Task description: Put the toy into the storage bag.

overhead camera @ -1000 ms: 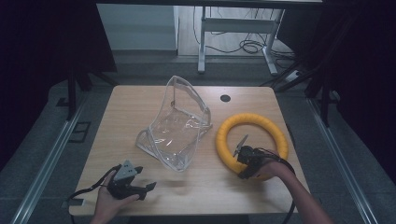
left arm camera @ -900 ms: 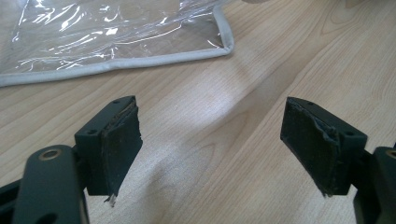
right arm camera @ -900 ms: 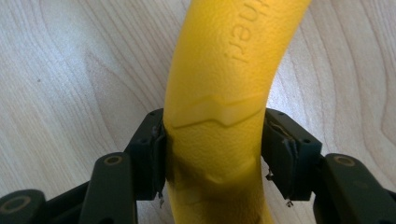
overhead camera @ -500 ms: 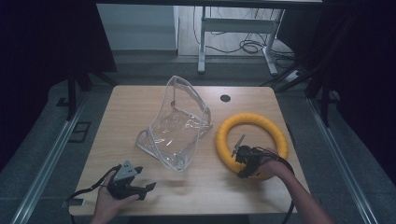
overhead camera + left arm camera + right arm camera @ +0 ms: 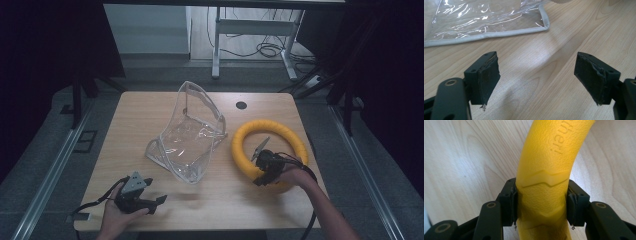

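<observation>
High view. Your right gripper (image 5: 261, 170) sits on the near arc of the yellow ring (image 5: 270, 150), which lies flat on the right half of the table (image 5: 135, 120). The clear bag (image 5: 189, 140) stands at mid-table, mouth up, just left of the ring. Your left gripper (image 5: 145, 200) rests low near the front-left edge, well apart from both.

Left gripper view. Your jaws stand wide with nothing between them (bare wood shows through the gap). The bag's grey-trimmed edge (image 5: 486, 35) lies beyond the fingertips, near but not touching.

Right gripper view. Your jaws are closed on the ring (image 5: 549, 170), one pad (image 5: 514, 202) pressed against each flank of the yellow tube; the ring's surface dents slightly at the pads, so the grip looks firm. Wood shows on both sides of the tube, and whether the ring is off the surface cannot be told here.

Progress, as a judgement: the grasp appears made, and little else. The likely remainder is lifting the ring, carrying it to the bag and placing it inside, perhaps with your left gripper steadying the bag's mouth.
</observation>
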Demonstrator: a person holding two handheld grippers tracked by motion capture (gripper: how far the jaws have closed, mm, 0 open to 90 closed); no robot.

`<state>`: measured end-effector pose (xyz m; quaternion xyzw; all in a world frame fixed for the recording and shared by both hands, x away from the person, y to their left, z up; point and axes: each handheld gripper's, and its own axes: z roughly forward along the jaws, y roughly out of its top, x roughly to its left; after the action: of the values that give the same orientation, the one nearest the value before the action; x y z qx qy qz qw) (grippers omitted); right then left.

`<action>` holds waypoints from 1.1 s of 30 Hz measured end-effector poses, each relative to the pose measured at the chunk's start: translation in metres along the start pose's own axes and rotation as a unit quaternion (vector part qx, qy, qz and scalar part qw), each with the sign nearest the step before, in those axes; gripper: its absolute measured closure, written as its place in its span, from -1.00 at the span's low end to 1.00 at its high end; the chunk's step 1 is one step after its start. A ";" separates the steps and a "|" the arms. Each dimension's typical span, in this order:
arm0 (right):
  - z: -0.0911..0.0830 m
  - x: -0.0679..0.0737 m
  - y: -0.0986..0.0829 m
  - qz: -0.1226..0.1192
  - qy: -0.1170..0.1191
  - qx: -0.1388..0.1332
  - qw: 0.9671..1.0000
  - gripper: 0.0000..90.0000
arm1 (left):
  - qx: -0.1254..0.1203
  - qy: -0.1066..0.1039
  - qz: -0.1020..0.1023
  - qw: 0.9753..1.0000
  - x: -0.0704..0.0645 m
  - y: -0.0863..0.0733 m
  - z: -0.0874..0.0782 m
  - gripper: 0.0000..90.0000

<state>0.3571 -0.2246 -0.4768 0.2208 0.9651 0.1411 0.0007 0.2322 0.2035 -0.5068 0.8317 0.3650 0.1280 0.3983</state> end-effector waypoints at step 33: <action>-0.066 -0.015 -0.015 0.060 -0.002 -0.165 0.985 0.15 | -0.007 -0.004 -0.005 1.000 0.001 0.001 -0.001 -0.55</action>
<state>0.3600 -0.2622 -0.4182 0.2752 0.9137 0.2974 0.0302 0.2331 0.2042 -0.5053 0.8275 0.3669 0.1248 0.4063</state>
